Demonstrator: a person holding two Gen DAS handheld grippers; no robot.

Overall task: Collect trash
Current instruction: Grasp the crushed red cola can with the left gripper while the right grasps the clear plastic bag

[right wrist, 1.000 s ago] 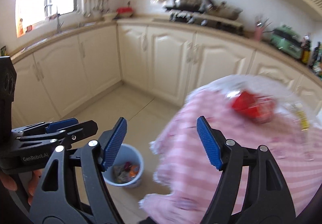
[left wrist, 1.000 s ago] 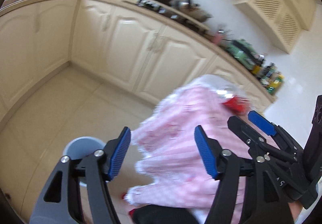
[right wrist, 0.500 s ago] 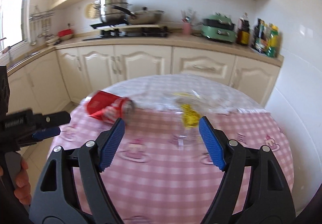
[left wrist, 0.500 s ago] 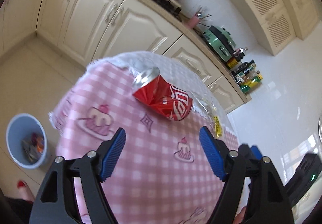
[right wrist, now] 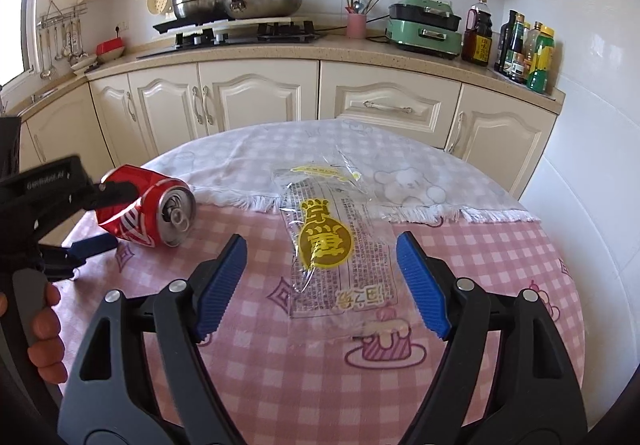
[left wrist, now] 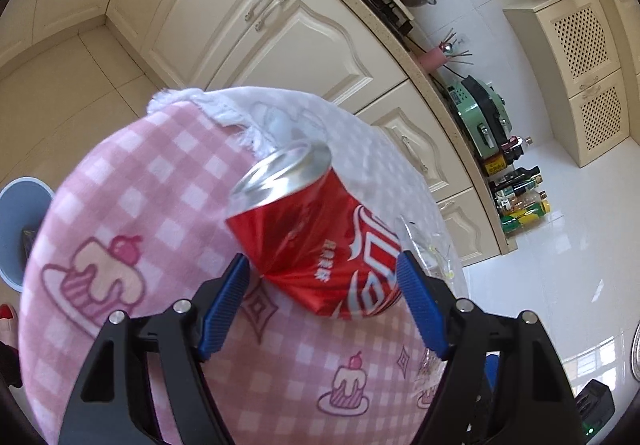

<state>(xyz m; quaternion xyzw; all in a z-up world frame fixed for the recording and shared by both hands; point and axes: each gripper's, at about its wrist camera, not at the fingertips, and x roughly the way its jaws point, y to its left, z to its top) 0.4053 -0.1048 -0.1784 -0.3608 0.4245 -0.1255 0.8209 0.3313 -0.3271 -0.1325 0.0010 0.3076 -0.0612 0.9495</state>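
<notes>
left claw [left wrist: 322, 297]: jaws apart, dented red soda can [left wrist: 316, 237] lying on the bench [left wrist: 120, 181] just ahead, its long axis probably skewed across the gap | right claw [right wrist: 320, 281]: jaws apart over flat clear snack wrapper [right wrist: 328, 241], nothing gripped

- On my left claw's black plastic arm [right wrist: 44, 181] I read small grey lettering, "GenRobot.AI", somewhat blurred.
- The crushed red aluminium drink can [left wrist: 320, 241] carries white flowing brand script and a short line of small white Chinese characters; I cannot make them out.
- The clear plastic wrapper [right wrist: 336, 241] shows large yellow Chinese characters and dense fine print, all upside down to me, too small to read.
</notes>
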